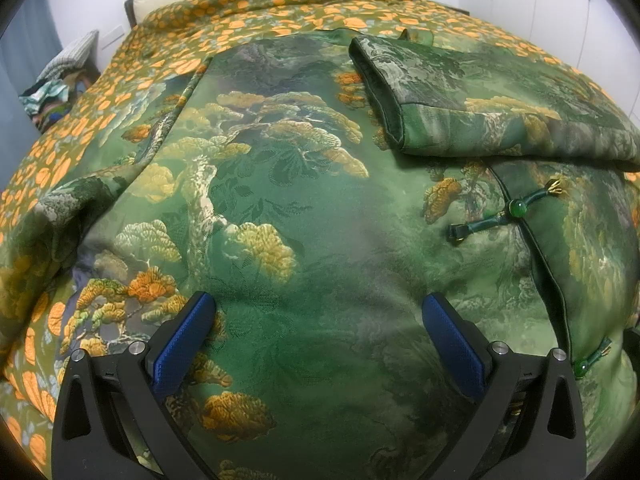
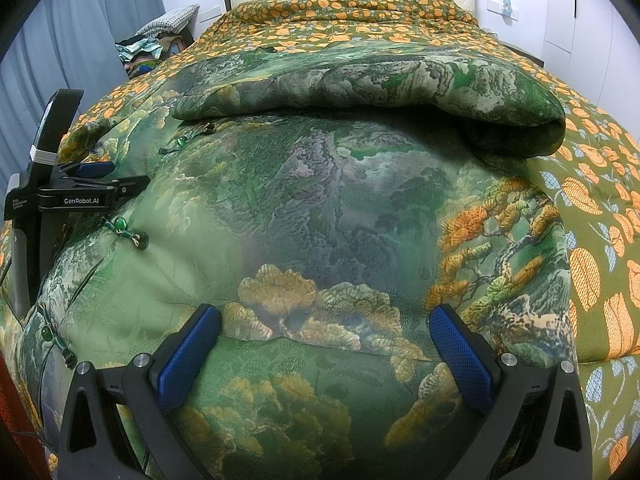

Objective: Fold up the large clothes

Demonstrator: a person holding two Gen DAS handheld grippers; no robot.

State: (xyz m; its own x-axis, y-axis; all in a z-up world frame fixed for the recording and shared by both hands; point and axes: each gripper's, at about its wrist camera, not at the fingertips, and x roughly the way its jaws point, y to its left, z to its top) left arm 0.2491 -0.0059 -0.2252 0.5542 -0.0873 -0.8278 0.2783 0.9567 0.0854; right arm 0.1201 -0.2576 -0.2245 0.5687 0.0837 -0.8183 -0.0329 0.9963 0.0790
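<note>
The green brocade garment point(image 1: 304, 208) lies spread on the bed, on top of the orange-patterned bedcover point(image 1: 132, 92), and it covers most of the bed's near half up to approx. the middle. One sleeve point(image 1: 472, 96) is already folded in across the chest, w/ its cuff pointing toward the garment's centre; the frog-button closures point(image 1: 516, 208) run down the front, near the bed's right side in the left wrist view. The left gripper point(image 1: 318, 312) hovers just above the cloth w/ its jaws spread wide and nothing between them. The right gripper point(image 2: 324, 324) is also wide and holds nothing; it hangs over a lower edge of fabric point(image 2: 320, 344) that crosses between its blue pads point(image 2: 460, 356). I judge the step in hand is the next fold, probably taking the left side or the hem. To do it well, each gripper should go down on a real edge, not on the flat middle, and pinch all layers together, because this satin-like cloth will probably slip. Lift both sides at equal height, keep the edge stretched btw. the grippers, and lay it parallel to the folded sleeve so the closures do not get creased.
</note>
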